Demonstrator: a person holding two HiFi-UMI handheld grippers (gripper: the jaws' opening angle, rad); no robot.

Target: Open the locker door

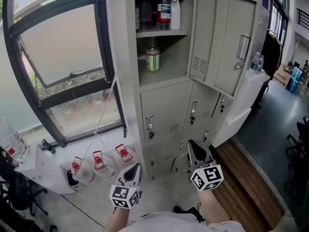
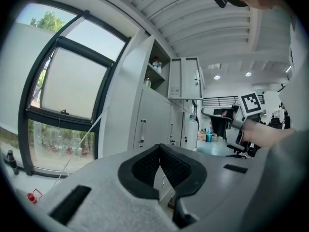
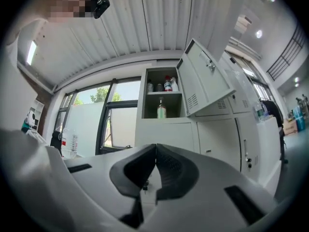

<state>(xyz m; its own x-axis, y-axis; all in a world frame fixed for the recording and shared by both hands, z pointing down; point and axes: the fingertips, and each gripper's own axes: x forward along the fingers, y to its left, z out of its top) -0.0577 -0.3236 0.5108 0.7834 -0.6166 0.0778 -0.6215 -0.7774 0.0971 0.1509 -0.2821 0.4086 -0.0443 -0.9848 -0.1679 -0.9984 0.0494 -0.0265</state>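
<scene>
Locker door (image 1: 203, 33) of the upper compartment stands swung open to the right, and inside are several bottles (image 1: 164, 11) on the top shelf and one green-labelled bottle (image 1: 153, 57) on the shelf below. The left gripper (image 1: 135, 168) is low in front of the closed lower lockers, apart from the cabinet, with its jaws pressed together and nothing between them. The right gripper (image 1: 193, 146) is also low, near the bottom lockers, with its jaws pressed together on nothing.
</scene>
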